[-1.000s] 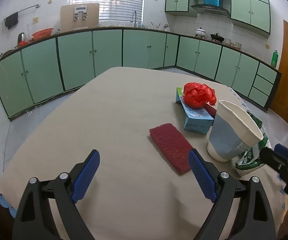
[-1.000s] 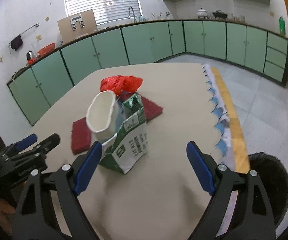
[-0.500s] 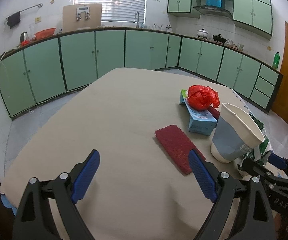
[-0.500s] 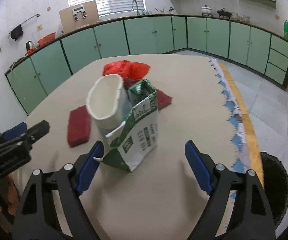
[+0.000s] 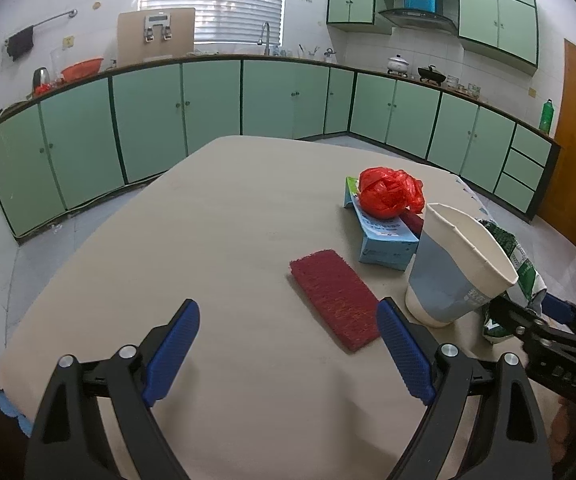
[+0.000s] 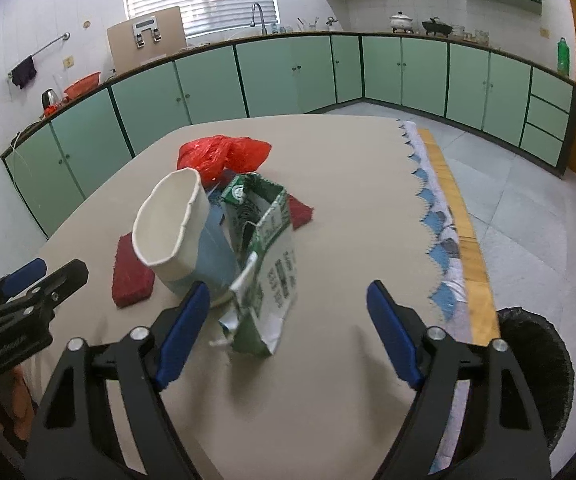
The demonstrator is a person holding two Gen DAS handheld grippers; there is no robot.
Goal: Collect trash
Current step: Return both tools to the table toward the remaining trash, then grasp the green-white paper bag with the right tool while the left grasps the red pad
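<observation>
Trash stands on the beige table (image 5: pixel 227 240): a green and white carton (image 6: pixel 267 264), torn open, a white and blue paper cup (image 5: pixel 452 272) right beside it, a red plastic bag (image 5: pixel 390 194) on a blue box (image 5: pixel 384 236), and a dark red pad (image 5: pixel 334 294). My right gripper (image 6: pixel 288 332) is open, its fingers either side of the carton's base, apart from it. My left gripper (image 5: pixel 288 354) is open and empty over bare table, just short of the pad. The cup (image 6: pixel 179 232) leans on the carton in the right wrist view.
A black-lined trash bin (image 6: pixel 536 368) stands on the floor off the table's right edge. A second dark red pad (image 6: pixel 300 212) lies behind the carton. Green kitchen cabinets (image 5: pixel 207 108) run round the far walls.
My right gripper has moved forward, so the carton now stands between its fingers. My left gripper has shifted slightly; the right gripper shows closer at its right edge.
</observation>
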